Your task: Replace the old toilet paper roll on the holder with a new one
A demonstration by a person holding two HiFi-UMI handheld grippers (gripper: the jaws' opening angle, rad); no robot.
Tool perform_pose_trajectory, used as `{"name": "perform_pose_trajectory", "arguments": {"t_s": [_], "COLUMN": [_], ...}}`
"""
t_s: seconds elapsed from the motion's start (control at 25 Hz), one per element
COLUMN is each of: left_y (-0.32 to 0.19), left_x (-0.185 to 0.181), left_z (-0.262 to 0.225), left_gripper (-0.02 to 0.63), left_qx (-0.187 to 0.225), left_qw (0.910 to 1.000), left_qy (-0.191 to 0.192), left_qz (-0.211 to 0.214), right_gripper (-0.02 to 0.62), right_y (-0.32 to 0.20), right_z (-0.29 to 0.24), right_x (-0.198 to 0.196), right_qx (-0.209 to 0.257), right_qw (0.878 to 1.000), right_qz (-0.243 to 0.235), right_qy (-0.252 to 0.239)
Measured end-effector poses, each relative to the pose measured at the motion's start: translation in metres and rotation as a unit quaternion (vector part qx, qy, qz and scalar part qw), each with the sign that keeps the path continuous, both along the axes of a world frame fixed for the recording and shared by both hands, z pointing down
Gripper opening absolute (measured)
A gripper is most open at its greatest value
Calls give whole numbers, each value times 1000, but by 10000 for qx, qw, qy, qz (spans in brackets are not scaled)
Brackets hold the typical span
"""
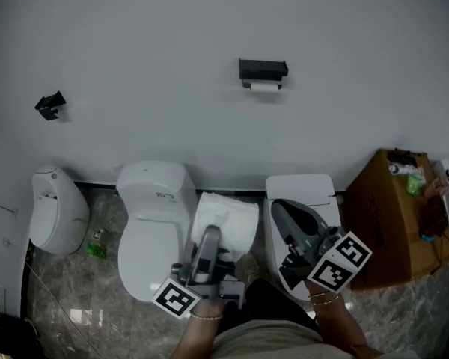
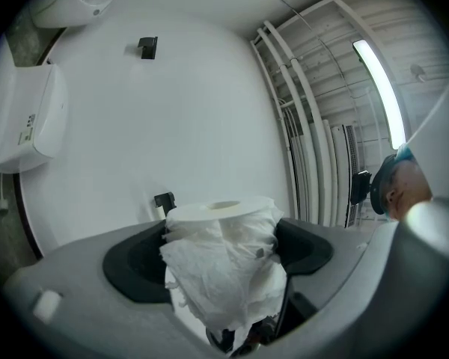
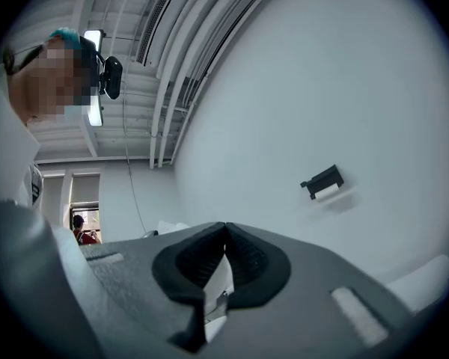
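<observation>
Holder (image 1: 263,69), wall-mounted: old roll (image 1: 265,86) still on it, swap not yet begun. New roll (image 2: 223,268): well below holder, pinched in left gripper (image 2: 221,226). Right gripper (image 3: 224,229): jaws pressed together, empty, likewise well below holder. Outstanding, by judgement: approach, removal, fitting.

- Plain white wall (image 1: 172,36) behind.
- Grey marbled floor (image 1: 67,305), glossy.
- White toilet (image 1: 153,223) against the wall; brown cardboard box (image 1: 382,223) at right.
- Ceiling tube light (image 2: 378,88) lit.
</observation>
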State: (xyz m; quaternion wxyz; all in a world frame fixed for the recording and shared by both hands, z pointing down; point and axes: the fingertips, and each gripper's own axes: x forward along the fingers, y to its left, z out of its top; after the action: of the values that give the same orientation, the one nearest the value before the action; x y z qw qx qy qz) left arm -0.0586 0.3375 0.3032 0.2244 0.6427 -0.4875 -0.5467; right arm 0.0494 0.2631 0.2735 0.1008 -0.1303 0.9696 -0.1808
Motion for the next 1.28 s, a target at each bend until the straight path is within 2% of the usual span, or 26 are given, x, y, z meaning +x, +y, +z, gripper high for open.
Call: {"name": "perform_pose_trajectory", "arguments": {"t_s": [0.24, 0.68, 1.0, 1.28], "left_y": [-48, -185, -267, -290], "left_x": [-25, -70, -75, -72], "left_z": [-4, -20, -24, -17], "left_gripper": [431, 431, 431, 431], "left_qx": [60, 175, 232, 131], "left_qw": [9999, 9996, 9994, 9992], "left_qy": [-76, -194, -221, -235], "left_qz": [44, 103, 161, 303], "right_gripper": [-2, -2, -2, -2], "right_y": [-45, -183, -261, -286], "right_z": [1, -16, -16, -7], "right_x": [-25, -74, -82, -81], "right_qx": [-7, 89, 100, -78], "right_qw": [10000, 9997, 9996, 9993], "right_qz": [23, 4, -10, 91], "right_qy": [-68, -214, -279, -367]}}
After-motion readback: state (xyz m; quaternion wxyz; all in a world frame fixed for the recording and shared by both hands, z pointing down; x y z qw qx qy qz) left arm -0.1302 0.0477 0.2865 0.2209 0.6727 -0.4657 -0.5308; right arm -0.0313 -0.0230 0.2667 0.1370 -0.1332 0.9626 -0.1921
